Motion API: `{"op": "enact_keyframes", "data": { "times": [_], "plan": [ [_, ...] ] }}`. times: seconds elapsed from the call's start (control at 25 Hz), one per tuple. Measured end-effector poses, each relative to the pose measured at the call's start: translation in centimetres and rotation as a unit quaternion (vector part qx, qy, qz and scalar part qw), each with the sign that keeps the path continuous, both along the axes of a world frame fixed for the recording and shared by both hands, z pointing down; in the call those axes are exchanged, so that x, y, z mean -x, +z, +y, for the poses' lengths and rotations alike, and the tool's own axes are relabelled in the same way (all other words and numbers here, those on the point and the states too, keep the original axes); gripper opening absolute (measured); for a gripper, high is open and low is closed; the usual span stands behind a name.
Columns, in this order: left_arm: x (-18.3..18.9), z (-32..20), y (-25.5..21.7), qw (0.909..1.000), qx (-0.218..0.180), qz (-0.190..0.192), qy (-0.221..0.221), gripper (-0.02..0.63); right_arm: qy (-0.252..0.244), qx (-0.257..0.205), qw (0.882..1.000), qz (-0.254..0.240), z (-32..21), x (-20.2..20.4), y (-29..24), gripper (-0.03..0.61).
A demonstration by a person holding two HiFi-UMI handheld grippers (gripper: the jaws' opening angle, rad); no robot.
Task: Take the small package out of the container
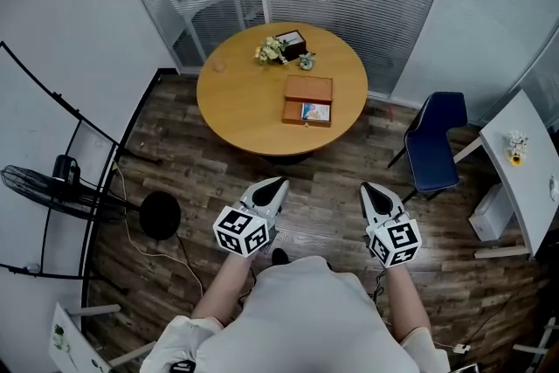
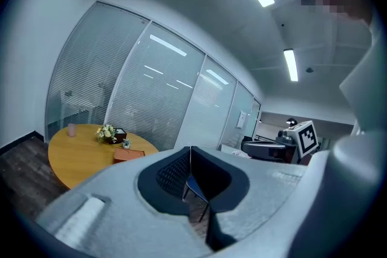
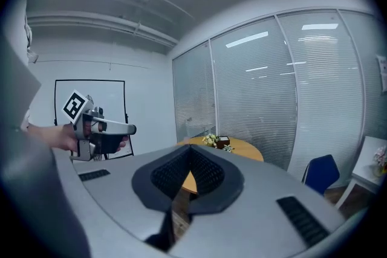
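Observation:
A brown container lies open on the round wooden table, with a small blue and white package in its near half. The container also shows far off in the left gripper view. I stand back from the table. My left gripper and right gripper are held side by side above the floor, well short of the table's near edge. Both point toward the table. The left gripper has its jaws touching with nothing between them, and so does the right gripper.
Flowers, a dark small box and a tiny plant sit at the table's far side. A blue chair stands to the right, next to a white desk. A fan and a stand's round base are at the left.

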State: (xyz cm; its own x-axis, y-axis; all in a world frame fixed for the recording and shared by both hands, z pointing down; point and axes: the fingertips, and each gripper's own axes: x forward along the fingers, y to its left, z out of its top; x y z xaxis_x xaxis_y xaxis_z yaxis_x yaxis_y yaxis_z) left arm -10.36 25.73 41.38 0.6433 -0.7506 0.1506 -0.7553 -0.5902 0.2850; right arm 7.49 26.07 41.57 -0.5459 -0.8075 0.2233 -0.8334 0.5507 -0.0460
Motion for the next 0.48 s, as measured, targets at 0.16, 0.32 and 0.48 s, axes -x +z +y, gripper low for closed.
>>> {"op": "enact_keyframes", "data": {
  "times": [0.16,0.32,0.48],
  "plan": [
    [0.0,0.3,0.8,1.0,0.003,-0.002,0.001,0.02,0.003,0.008,1.0,0.006,0.4,0.1,0.9,0.003],
    [0.7,0.2,1.0,1.0,0.004,-0.003,0.006,0.02,0.001,0.017,1.0,0.007,0.6,1.0,1.4,0.003],
    [1.6,-0.1,1.2,0.9999,0.009,0.0,0.008,0.021,-0.001,0.016,1.0,0.008,0.6,2.2,1.4,0.003]
  ]
}}
